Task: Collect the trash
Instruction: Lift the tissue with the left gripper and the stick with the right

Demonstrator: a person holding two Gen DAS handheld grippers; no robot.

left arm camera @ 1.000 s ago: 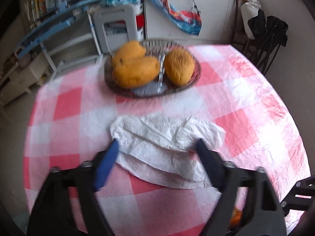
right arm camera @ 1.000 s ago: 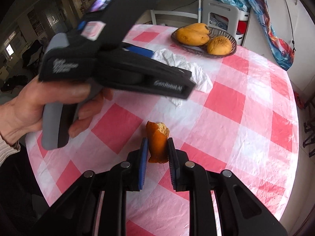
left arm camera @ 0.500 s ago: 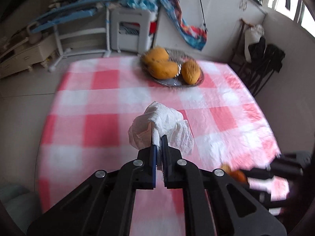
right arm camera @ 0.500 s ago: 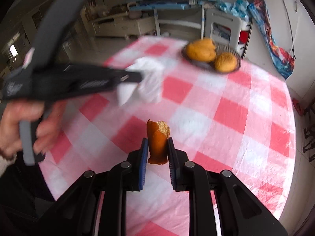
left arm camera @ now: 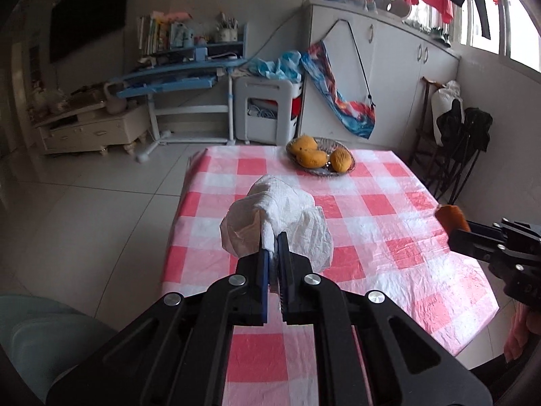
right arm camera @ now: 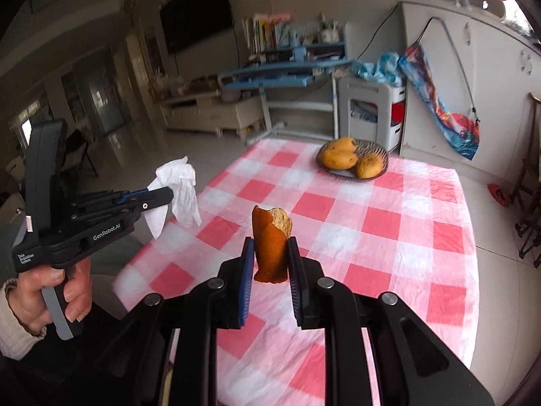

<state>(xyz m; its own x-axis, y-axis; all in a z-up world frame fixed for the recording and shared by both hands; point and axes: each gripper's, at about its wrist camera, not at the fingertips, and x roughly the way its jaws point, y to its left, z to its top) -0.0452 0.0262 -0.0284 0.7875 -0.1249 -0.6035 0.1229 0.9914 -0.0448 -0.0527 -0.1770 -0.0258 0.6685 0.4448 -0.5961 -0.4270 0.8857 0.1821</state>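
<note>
In the left wrist view, the left gripper [left arm camera: 273, 247] fills the lower centre of the frame, its blue-padded jaws pinched tight on a crumpled white tissue [left arm camera: 277, 218]. The tissue bulges up and out beyond the fingertips, lifted clear of the table [left arm camera: 399, 264] below. In the right wrist view, the right gripper [right arm camera: 268, 253] sits at lower centre, its jaws narrowly parted and clamped on either side of a bitten piece of bread [right arm camera: 270, 240], which stands upright between the pads with its torn end on top, raised above the cloth. At the left of that view a hand [right arm camera: 40, 291] grips the handle of the left gripper, the tissue dangling from its tip over the table's left edge.

The table wears a pink and white checked cloth, and its middle stretch is bare. Near its far edge stands a wire basket [right arm camera: 375, 150] holding three yellow-orange mangoes [right arm camera: 339, 157]. Pale tiled floor [left arm camera: 84, 203] lies open to the left of the table. White cabinets [left arm camera: 399, 77] stand behind at upper right.
</note>
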